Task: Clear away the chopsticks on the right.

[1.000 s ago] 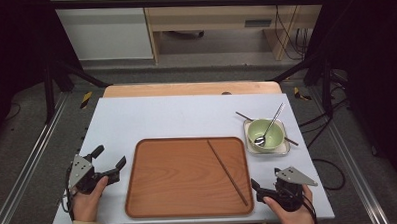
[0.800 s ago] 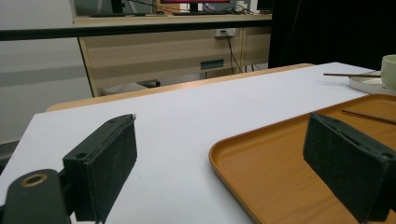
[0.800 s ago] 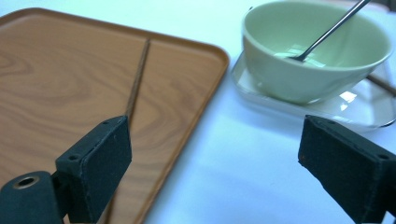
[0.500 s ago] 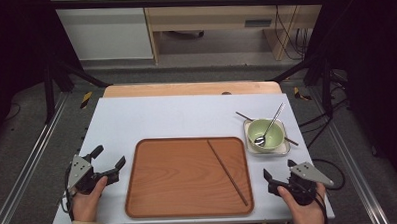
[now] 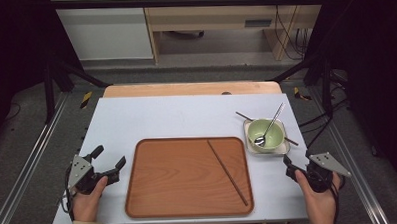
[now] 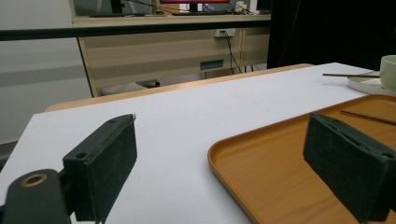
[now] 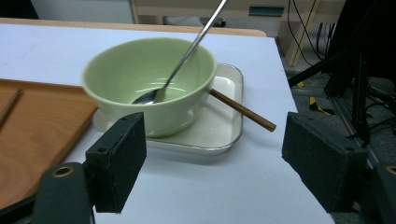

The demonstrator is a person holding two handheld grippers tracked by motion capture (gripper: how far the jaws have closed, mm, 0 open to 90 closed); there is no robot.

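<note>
Light: even, overhead, bright on white table [image 5: 186, 117] | Surround: dark, near black at sides | Shadows: soft, faint | Glare: small sheen inside green bowl [image 7: 149, 88] | Focus: near jaws soft in gripper views | High view: slightly grainy

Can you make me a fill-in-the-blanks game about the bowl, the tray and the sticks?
1. The spoon rests inside the ____ bowl.
2. One chopstick lies on the wooden ____.
3. The bowl sits on a small white ____, with another chopstick under it.
4. The right tool has its jaws ____, with nothing between them.

Missing words: green; tray; dish; open
</note>
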